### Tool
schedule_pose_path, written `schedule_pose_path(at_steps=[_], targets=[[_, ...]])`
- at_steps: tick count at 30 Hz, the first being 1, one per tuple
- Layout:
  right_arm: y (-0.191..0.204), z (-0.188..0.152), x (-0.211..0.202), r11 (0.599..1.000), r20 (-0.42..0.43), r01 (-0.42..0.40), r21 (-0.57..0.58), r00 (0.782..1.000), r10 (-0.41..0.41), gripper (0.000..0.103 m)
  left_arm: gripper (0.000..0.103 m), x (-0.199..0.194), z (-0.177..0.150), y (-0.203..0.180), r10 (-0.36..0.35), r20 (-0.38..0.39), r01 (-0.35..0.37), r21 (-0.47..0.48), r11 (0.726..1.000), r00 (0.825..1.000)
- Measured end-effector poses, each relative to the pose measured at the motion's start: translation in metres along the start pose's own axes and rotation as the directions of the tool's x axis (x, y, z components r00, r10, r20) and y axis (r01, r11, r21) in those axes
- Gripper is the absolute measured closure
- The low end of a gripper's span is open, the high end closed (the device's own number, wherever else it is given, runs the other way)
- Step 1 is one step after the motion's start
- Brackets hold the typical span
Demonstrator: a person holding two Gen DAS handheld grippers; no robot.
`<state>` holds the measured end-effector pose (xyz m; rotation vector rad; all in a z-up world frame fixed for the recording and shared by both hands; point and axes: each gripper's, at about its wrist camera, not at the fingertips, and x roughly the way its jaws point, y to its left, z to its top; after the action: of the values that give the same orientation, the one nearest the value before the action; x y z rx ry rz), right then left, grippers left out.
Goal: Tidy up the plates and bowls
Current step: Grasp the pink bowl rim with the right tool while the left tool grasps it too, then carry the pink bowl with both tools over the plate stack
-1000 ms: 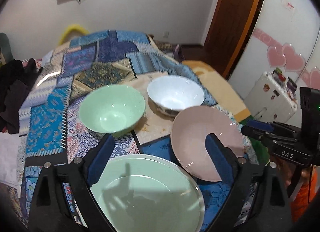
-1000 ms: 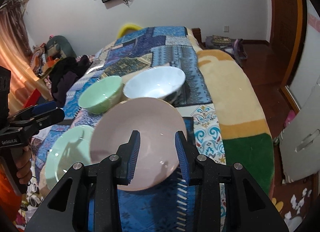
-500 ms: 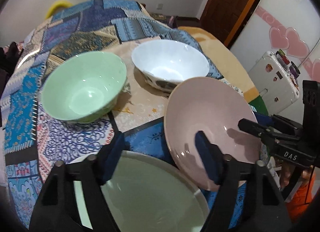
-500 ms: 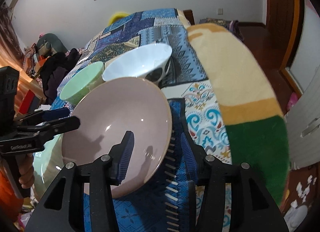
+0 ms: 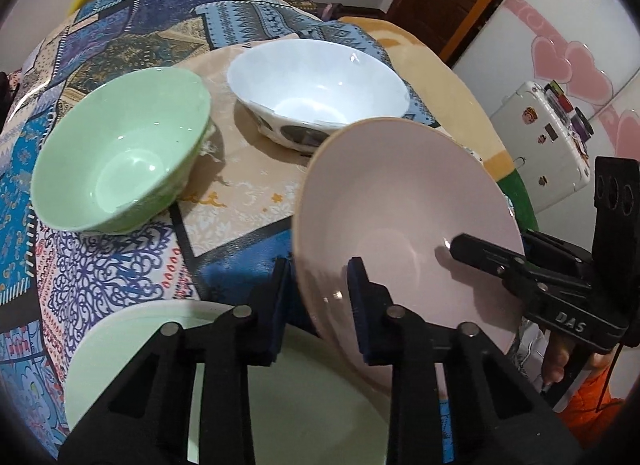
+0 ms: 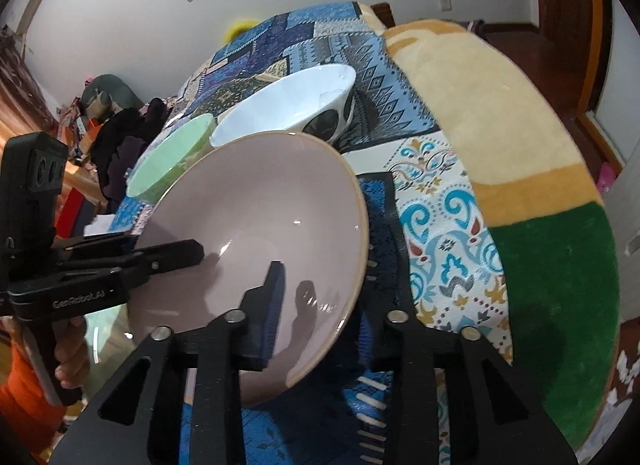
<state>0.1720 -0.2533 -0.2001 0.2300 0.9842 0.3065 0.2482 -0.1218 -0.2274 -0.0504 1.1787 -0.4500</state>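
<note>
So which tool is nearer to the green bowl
Left. The left tool grips the pink plate's rim on the side facing the green bowl; the right tool grips the plate's far edge.

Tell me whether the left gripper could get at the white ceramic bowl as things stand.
Probably not: the left gripper is clamped on the tilted pink plate, which the right gripper also grips and which partly blocks the white ceramic bowl.

Pink plate (image 5: 404, 221) tilted, one edge raised off the bed. Green plate (image 5: 312, 397) flat beside it. Green bowl (image 5: 120, 161) and white bowl (image 5: 316, 93) upright behind.
</note>
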Motion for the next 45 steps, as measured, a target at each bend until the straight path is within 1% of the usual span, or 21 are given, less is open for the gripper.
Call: schedule_pose_path(at_steps=[1,4,6,10,13,19,24,29,35,45], targets=[[0.001,0.0,-0.001,1.0,0.003,0.004,-0.006,1.0,-0.004,0.078,0.08,0.0,0.0,-0.002,-0.003,-0.002,0.003,0.006,1.0,1.0],[-0.001,0.001,-0.002,1.0,0.004,-0.002,0.006,1.0,0.002,0.078,0.081,-0.001,-0.002,-0.01,0.051,0.008,-0.051,0.044,0.998,0.999],[-0.001,0.002,-0.004,1.0,0.006,-0.007,0.018,1.0,0.007,0.078,0.081,-0.002,-0.003,-0.014,0.071,0.01,-0.072,0.056,0.996,0.997],[0.0,0.003,-0.009,1.0,0.015,-0.003,0.022,1.0,0.003,0.078,0.081,-0.003,-0.003,-0.013,0.055,0.003,-0.055,0.044,0.998,0.998],[0.002,0.004,-0.014,1.0,0.023,-0.006,0.022,1.0,0.005,0.078,0.081,-0.009,-0.002,-0.015,0.041,0.011,-0.041,0.033,0.999,0.999],[0.011,0.006,-0.029,1.0,0.059,-0.01,0.002,0.998,0.01,0.078,0.081,-0.034,-0.006,-0.019,0.027,0.057,-0.029,0.033,0.999,0.998],[0.027,0.011,-0.04,0.999,0.087,-0.017,-0.029,0.996,0.02,0.078,0.081,-0.055,-0.01,-0.019,0.028,0.093,-0.03,0.02,0.999,0.995],[0.048,0.014,-0.045,0.997,0.105,-0.029,-0.069,0.994,0.036,0.078,0.081,-0.079,-0.017,-0.01,0.034,0.134,-0.033,-0.006,0.999,0.99],[0.076,0.017,-0.043,0.992,0.107,-0.052,-0.116,0.992,0.064,0.078,0.081,-0.108,-0.031,0.008,0.052,0.181,-0.046,-0.042,0.998,0.982],[0.132,0.013,-0.033,0.973,0.08,-0.093,-0.213,0.991,0.112,0.078,0.081,-0.156,-0.069,0.049,0.098,0.246,-0.069,-0.126,0.99,0.964]])
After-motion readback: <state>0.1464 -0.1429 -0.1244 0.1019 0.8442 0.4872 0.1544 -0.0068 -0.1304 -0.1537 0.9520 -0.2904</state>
